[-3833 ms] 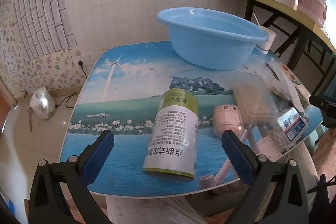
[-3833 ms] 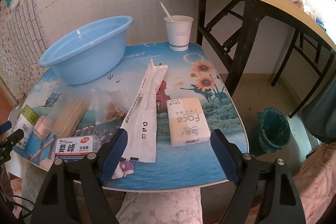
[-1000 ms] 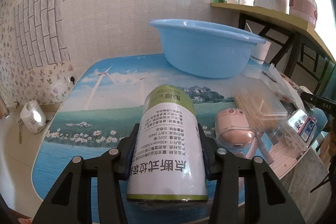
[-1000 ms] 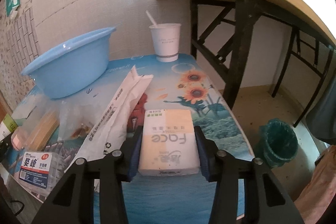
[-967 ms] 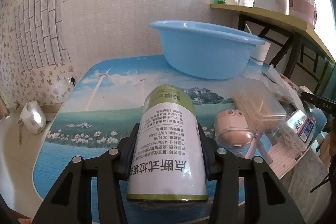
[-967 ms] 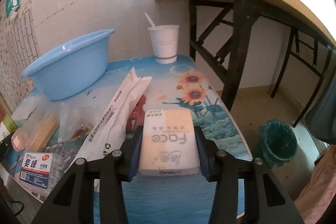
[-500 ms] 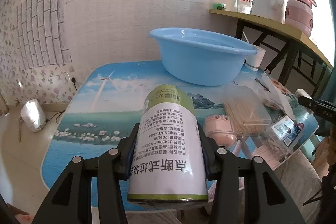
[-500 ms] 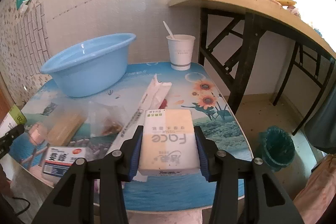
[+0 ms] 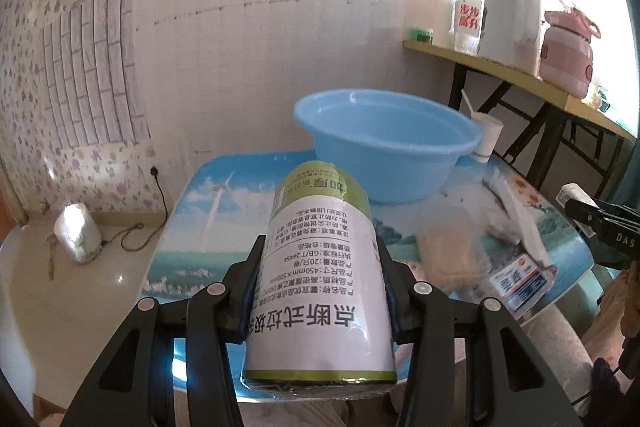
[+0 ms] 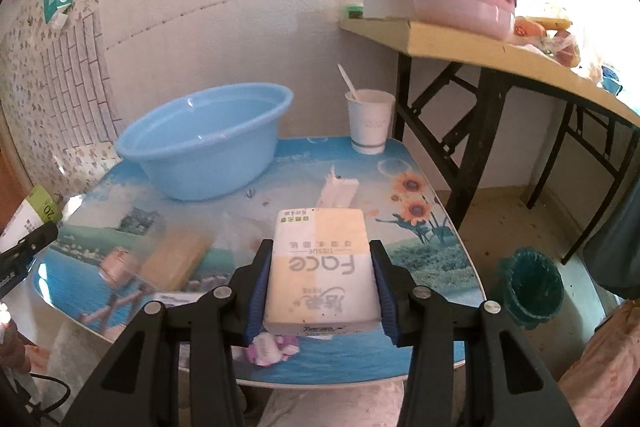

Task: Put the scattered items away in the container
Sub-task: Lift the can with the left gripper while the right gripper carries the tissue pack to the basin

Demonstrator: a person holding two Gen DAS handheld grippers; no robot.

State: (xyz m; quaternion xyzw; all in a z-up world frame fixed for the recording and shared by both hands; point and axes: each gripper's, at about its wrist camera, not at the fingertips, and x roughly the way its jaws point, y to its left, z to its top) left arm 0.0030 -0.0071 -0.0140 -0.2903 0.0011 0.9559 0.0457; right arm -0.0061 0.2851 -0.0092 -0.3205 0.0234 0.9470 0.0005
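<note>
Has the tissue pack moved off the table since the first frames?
Yes. The tissue pack, clamped in the right gripper, now hangs above the table where it lay.

Low surface (image 10: 424,239), printed landscape top; bearing blue basin (image 10: 208,143), paper cup (image 10: 370,123) with spoon, long white wrapper (image 10: 340,191), clear box of sticks (image 10: 176,259), small labelled packet (image 9: 520,281).

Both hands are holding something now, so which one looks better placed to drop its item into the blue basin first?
Left, probably: its roll points nearly straight at the basin; from the right, the basin sits off to one side.
</note>
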